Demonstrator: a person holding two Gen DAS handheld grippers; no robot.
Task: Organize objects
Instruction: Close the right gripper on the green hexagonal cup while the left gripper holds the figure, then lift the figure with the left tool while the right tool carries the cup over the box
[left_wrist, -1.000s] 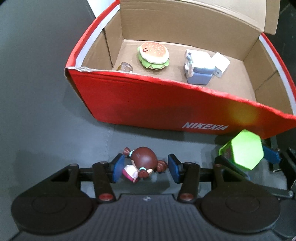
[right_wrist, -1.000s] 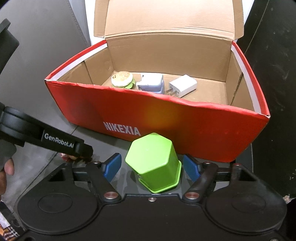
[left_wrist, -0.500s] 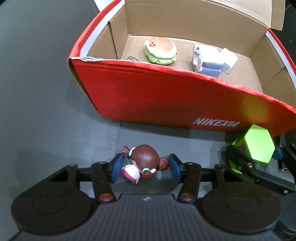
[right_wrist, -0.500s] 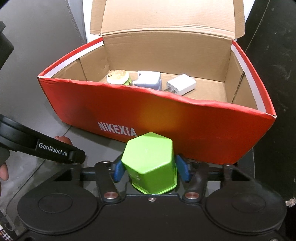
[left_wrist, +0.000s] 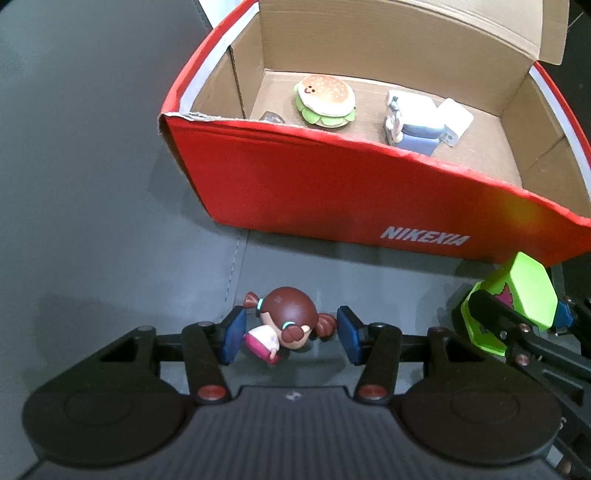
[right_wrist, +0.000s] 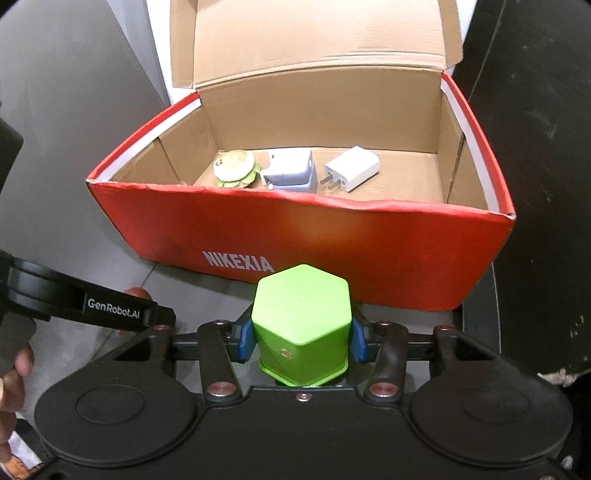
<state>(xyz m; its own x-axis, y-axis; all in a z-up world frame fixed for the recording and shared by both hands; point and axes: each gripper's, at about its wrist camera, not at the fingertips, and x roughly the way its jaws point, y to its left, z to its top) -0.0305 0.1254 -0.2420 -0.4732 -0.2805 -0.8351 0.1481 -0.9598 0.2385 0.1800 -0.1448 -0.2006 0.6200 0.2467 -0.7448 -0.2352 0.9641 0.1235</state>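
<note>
A small doll (left_wrist: 291, 314) with brown pigtails and a pink dress lies sideways between the blue pads of my left gripper (left_wrist: 290, 332), which is shut on it just above the grey surface. In the right wrist view a green hexagonal cup (right_wrist: 301, 306) stands upside down. My right gripper (right_wrist: 301, 339) is closing on it, and both blue pads press its sides. The same cup (left_wrist: 528, 291) shows at the right of the left wrist view. Behind both stands an open red shoe box (right_wrist: 332, 236).
The box (left_wrist: 332, 192) holds a burger toy (left_wrist: 325, 99), a blue and white block (left_wrist: 413, 118), a white plug adapter (right_wrist: 352, 168) and a small brown thing (left_wrist: 271, 118). Its lid flap (right_wrist: 314, 44) stands up behind. A person's fingers (right_wrist: 11, 373) show at the left edge.
The right gripper's pads have come in from either side of the green cup and now clamp it. The left gripper has kept the doll between its pads.
</note>
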